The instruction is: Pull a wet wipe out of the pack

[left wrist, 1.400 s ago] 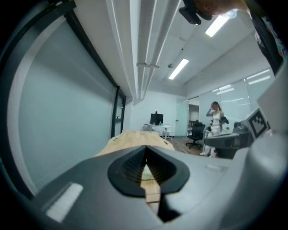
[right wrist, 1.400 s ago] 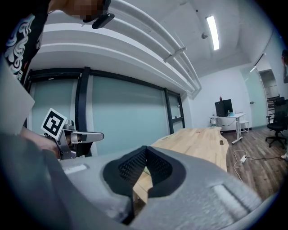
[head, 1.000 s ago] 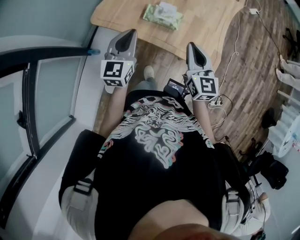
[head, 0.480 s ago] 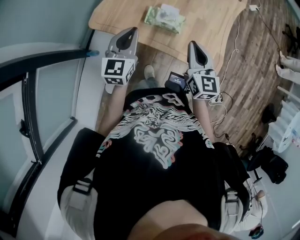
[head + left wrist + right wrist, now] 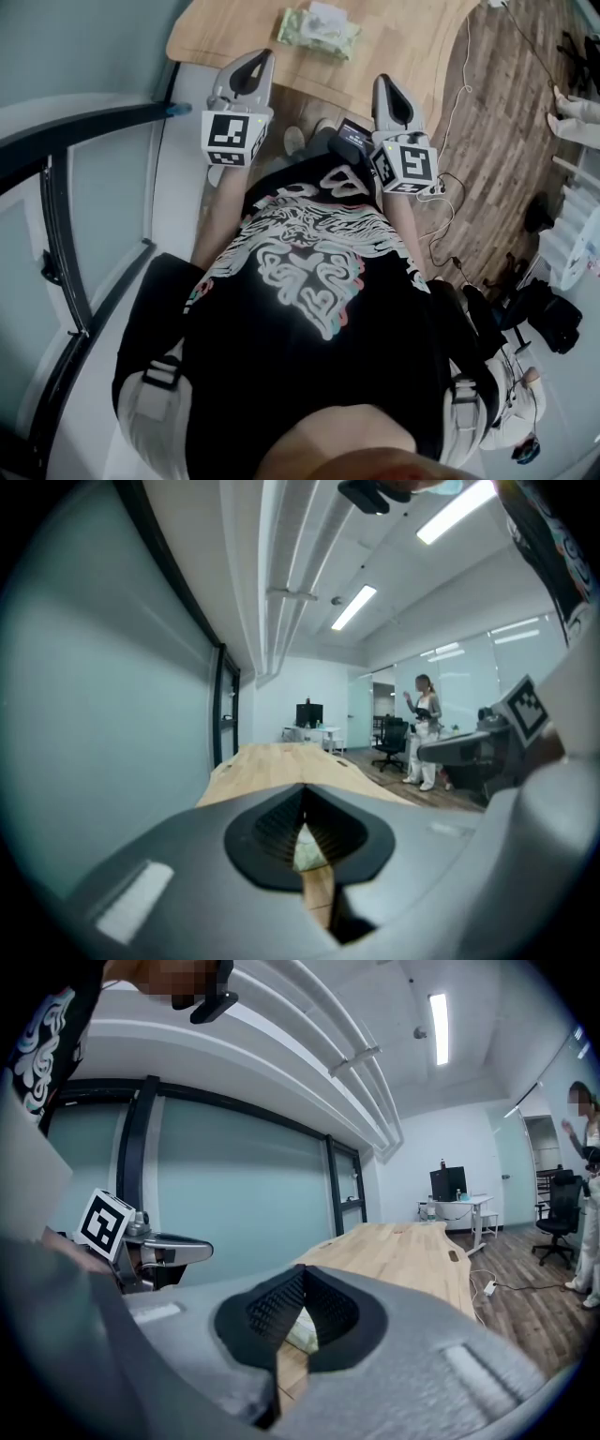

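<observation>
Both tongs closed, empty, at the worktop's near edge
Your left tongs (image 5: 260,59) and right tongs (image 5: 385,82) hover before the pale wooden worktop (image 5: 412,47). The wipe pack (image 5: 319,30) lies further along it. A glass wall (image 5: 112,178) stands left and plank floor (image 5: 506,122) right.

Left gripper (image 5: 264,58): was held out ahead of the chest, pointing forward and slightly downward. Its jaws were closed, the tips meeting.
Left marker cube (image 5: 232,139): sat at the rear of that gripper, one patterned face turned up toward the head.
Left forearm (image 5: 217,214): was bare and reached forward from the torso.
Right gripper (image 5: 383,82): was held roughly parallel to the left one and well apart from it, at about the same reach. Its jaws were closed tip to tip.
Right marker cube (image 5: 407,167): sat at the rear, a patterned face upward.
Right forearm (image 5: 399,223): was bare and extended forward.
</observation>
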Motion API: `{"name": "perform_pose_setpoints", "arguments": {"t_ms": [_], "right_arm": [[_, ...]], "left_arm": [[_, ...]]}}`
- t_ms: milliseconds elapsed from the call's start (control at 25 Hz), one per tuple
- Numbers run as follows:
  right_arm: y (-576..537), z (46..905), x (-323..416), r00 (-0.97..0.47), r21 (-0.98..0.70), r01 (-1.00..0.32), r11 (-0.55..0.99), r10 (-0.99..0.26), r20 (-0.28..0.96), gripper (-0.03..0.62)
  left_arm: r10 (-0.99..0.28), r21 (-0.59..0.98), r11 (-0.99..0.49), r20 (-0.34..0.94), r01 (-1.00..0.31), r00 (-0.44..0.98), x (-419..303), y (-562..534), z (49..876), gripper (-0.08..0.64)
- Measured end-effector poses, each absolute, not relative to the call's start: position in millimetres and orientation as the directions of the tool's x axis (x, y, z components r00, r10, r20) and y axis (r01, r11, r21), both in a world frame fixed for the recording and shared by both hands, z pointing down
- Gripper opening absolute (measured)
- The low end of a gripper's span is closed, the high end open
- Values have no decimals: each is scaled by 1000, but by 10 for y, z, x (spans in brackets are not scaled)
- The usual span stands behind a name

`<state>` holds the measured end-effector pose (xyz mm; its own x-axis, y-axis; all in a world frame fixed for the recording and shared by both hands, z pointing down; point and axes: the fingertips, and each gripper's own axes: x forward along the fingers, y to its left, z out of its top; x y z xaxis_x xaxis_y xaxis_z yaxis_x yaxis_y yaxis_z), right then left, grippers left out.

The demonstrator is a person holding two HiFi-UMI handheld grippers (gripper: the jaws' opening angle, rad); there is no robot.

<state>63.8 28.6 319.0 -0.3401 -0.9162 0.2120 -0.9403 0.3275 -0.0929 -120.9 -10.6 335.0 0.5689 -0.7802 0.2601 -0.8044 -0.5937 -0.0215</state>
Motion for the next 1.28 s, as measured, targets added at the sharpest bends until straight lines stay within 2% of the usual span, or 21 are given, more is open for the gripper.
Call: {"name": "perform_pose_setpoints", "arguments": {"t_ms": [640,1280], "right_arm": [[133,3125,416,-383,-88,-924,373,-910,157,-2],[-96,3436,504,-399,-65,-916,395,-887,234,-1]], "left_arm": [[-800,-46,-576,238,-816,551,-1349,-176,3314,-11],[-783,-21,-587,269,-809,561,-1138,-302,3527,-11]]}}
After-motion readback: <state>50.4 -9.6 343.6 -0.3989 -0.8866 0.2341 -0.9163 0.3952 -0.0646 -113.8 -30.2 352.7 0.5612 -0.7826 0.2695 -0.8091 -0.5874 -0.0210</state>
